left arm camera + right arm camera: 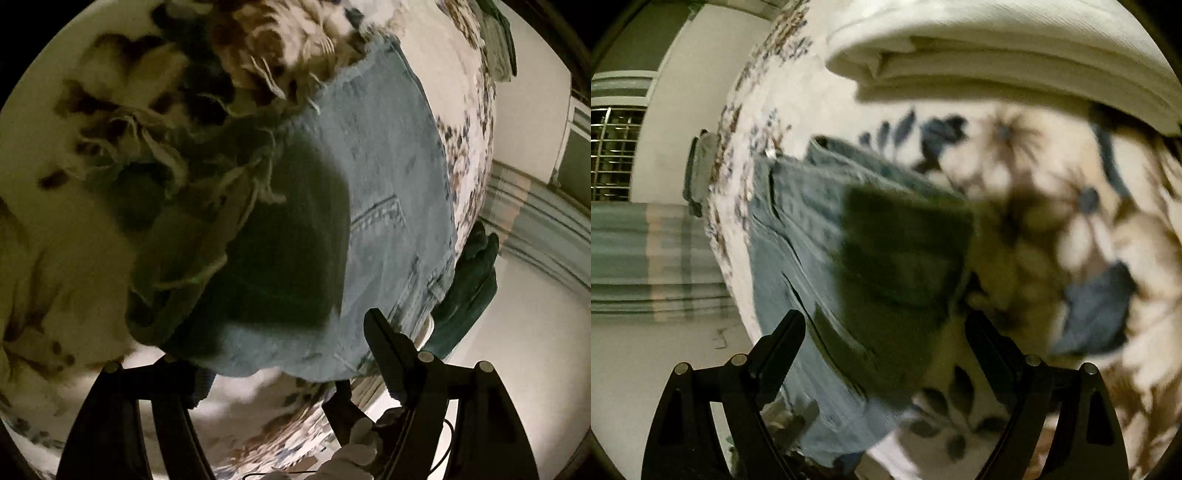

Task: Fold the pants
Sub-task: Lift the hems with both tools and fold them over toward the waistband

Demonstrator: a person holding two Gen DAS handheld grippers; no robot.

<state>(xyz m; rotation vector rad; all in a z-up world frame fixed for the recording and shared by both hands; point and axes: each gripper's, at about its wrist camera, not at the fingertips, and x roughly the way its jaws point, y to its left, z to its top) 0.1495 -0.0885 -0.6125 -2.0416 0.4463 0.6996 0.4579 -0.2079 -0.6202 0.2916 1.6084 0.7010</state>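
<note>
Light blue jeans point(388, 177) lie folded on a floral bedspread point(469, 155), frayed hems point(221, 173) at the far left, a back pocket showing. My left gripper point(280, 343) is open; its right finger point(384, 343) rests over the jeans' near edge, and the left finger is hidden under the denim. In the right wrist view the jeans point(790, 236) lie between my fingers. My right gripper point(886, 339) is open just above them, empty. A dark shadow covers the denim's middle in both views.
A stack of folded white cloth point(997, 55) lies at the far side of the bed. A dark green cloth point(469, 284) hangs at the bed edge. The bed edge point(731, 236) drops to a pale floor. A window grille point(613, 155) is far left.
</note>
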